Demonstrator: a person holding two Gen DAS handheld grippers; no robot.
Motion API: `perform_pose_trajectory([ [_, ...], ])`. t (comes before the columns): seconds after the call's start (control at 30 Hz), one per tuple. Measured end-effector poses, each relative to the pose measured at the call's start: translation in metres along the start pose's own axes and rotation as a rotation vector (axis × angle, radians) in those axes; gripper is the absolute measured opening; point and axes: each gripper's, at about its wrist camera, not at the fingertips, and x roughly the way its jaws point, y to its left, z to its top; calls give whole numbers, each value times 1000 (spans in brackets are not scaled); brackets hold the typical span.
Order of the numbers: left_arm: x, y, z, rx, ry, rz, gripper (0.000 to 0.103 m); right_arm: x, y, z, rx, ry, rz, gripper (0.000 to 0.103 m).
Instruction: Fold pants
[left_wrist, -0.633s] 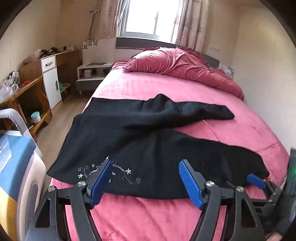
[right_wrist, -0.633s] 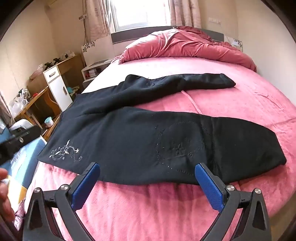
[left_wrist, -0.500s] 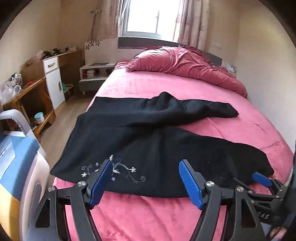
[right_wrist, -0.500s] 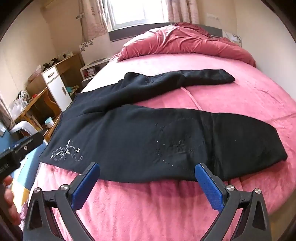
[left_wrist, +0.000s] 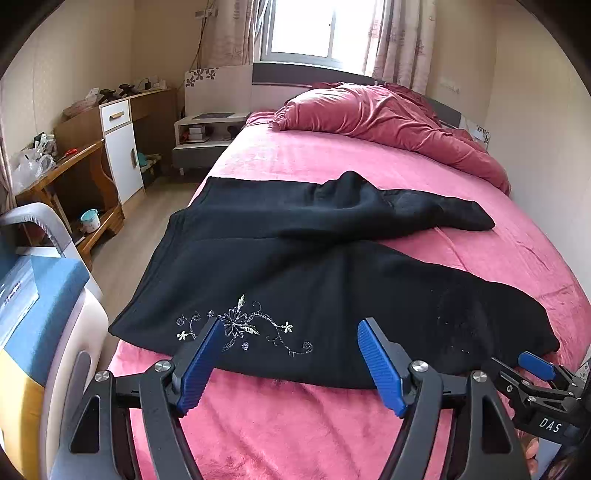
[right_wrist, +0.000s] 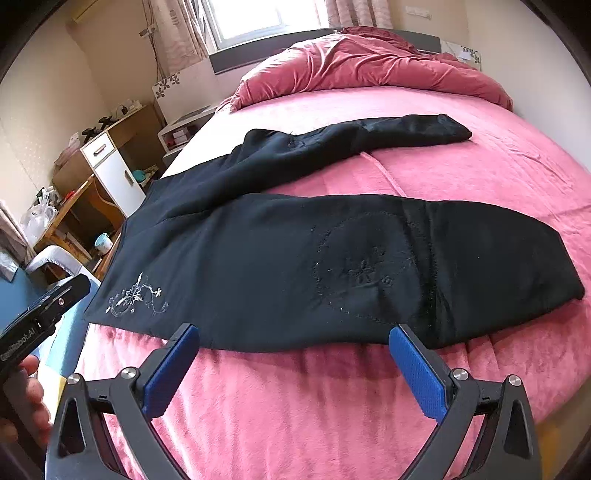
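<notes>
Black pants lie spread on the pink bed, waistband at the left edge, both legs running right. The near leg has white flower embroidery. The far leg is bunched and narrow. My left gripper is open and empty, just above the near hem by the embroidery. My right gripper is open and empty, in front of the near leg of the pants. It also shows in the left wrist view at the lower right.
A crumpled pink duvet lies at the head of the bed. A wooden desk and white cabinet stand left. A blue and white appliance stands at the near left. A wall runs along the right.
Both grippers have drawn back and up a little from the pants. Both stay open. The pants have not moved.
</notes>
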Motion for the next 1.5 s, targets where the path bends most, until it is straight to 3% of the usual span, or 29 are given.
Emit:
perform_pose_trajectory([
  [1.5, -2, 9, -6, -19, 16, 12, 81, -5, 1, -4, 9, 5, -16, 103],
])
